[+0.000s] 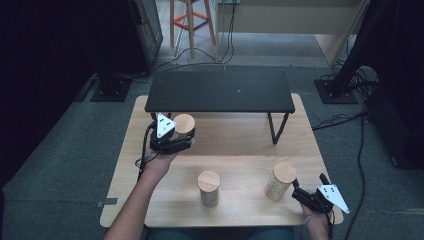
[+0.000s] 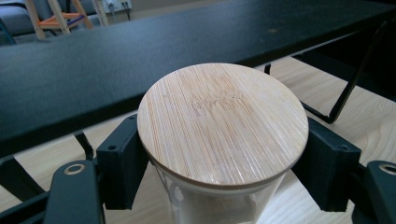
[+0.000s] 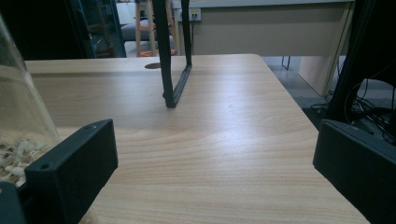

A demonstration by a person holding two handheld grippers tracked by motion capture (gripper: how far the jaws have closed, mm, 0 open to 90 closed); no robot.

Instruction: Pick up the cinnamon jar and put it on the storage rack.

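Three glass jars with round bamboo lids are in the high view. My left gripper (image 1: 176, 141) is shut on one jar (image 1: 184, 125) just below its lid and holds it above the table, in front of the black shelf (image 1: 220, 91). In the left gripper view the lid (image 2: 223, 122) sits between both pads (image 2: 122, 161), with the shelf top just behind it. A second jar (image 1: 209, 188) stands mid-table near the front. The third jar (image 1: 280, 180) stands at the front right. My right gripper (image 1: 306, 194) rests open beside it; its glass wall (image 3: 21, 126) shows at the left edge of the right gripper view.
The black shelf stands on thin metal legs (image 3: 169, 56) across the back of the wooden table (image 1: 240, 150). Beyond it stands a wooden stool (image 1: 191, 22), and cables (image 1: 350, 120) lie on the carpet. Dark stands flank the table.
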